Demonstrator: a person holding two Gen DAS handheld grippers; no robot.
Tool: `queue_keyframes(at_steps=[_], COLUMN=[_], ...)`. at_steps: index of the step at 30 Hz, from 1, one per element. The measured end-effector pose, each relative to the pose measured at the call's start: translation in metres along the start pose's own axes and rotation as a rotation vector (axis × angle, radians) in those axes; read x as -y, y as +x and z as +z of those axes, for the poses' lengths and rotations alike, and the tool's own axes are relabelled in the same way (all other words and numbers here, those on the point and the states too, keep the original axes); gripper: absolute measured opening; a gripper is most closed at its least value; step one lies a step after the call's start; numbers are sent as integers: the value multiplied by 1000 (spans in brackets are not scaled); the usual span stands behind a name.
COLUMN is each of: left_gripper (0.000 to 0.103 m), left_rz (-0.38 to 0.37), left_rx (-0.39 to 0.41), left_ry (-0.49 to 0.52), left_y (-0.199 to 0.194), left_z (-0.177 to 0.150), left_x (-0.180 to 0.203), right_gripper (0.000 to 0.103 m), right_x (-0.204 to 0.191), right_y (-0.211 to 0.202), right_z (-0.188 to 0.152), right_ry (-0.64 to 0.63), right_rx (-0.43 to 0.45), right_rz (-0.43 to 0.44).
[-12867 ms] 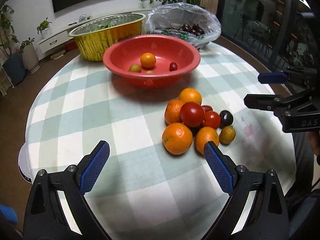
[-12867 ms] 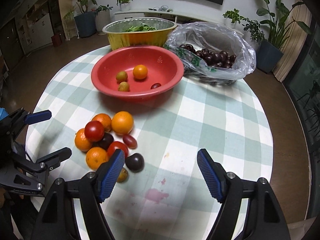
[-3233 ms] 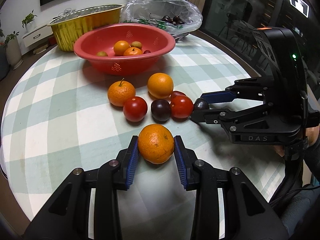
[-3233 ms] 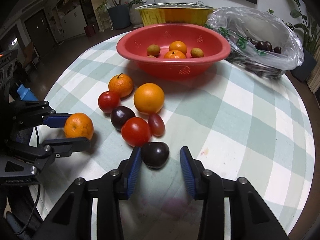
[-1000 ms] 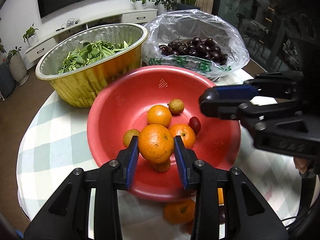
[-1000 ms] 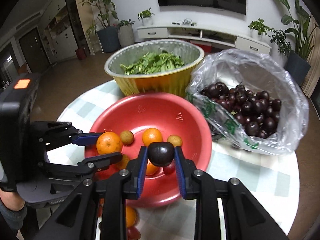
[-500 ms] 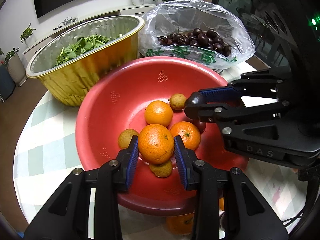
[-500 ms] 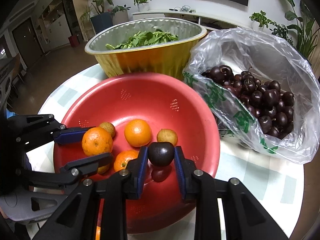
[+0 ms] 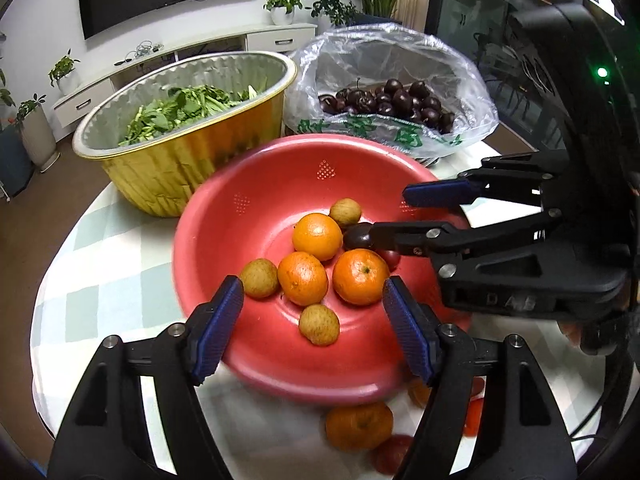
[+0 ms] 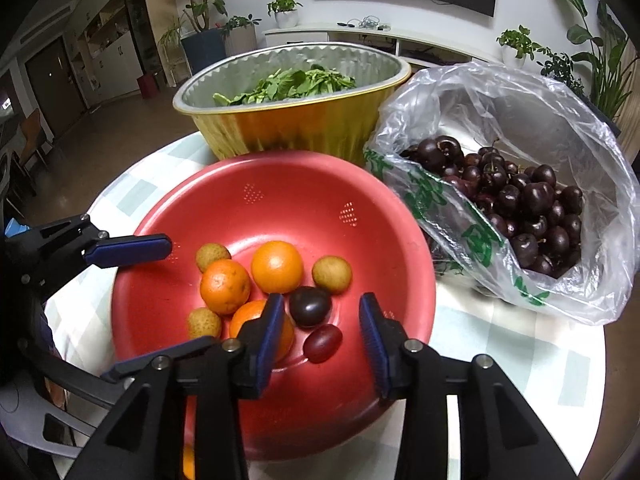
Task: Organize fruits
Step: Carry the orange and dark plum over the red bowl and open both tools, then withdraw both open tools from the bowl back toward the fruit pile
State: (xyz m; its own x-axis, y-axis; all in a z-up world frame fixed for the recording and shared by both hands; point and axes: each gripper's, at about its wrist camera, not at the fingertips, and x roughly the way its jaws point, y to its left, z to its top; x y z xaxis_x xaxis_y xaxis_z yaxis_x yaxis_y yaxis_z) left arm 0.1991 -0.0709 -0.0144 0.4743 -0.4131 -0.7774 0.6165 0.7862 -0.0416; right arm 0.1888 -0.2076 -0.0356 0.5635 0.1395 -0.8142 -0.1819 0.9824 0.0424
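Note:
The red bowl (image 9: 224,216) (image 10: 384,208) holds three oranges, three small tan fruits, a dark plum (image 10: 310,306) and a small red tomato (image 10: 322,343). My left gripper (image 9: 312,320) is open and empty above the bowl's near side, with an orange (image 9: 303,278) lying just past its fingers. My right gripper (image 10: 322,330) is open over the bowl, with the plum lying between its fingertips on the bowl floor. In the left wrist view the right gripper (image 9: 384,216) reaches in from the right.
A gold foil tub of greens (image 9: 180,136) (image 10: 292,108) stands behind the bowl. A plastic bag of dark cherries (image 9: 392,96) (image 10: 516,200) lies at the back right. More oranges and tomatoes (image 9: 359,426) lie on the checked tablecloth in front of the bowl.
Both grippers have opened. The orange dropped from my left gripper into the bowl, and the plum dropped from my right gripper into the bowl.

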Motion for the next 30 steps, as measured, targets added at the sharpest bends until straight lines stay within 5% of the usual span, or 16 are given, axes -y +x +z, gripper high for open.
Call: queue_keyframes(at_steps=[9,20,30], left_gripper=[99,100,100], left_rz=[-16,-43,-39], left_rx=[54,-33,-46], left_ry=[-45,24,5], left_y=[-55,-62,-68], left_z=[-49,-114,-120], left_x=[5,39,35], right_gripper=[62,63,51], right_x=[0,-28,-39], right_y=[-55,-82,-65], right_z=[-38,-133,-146], right_ry=[51,63,37], right_rx=[94,63,-4], right_rz=[49,116,142])
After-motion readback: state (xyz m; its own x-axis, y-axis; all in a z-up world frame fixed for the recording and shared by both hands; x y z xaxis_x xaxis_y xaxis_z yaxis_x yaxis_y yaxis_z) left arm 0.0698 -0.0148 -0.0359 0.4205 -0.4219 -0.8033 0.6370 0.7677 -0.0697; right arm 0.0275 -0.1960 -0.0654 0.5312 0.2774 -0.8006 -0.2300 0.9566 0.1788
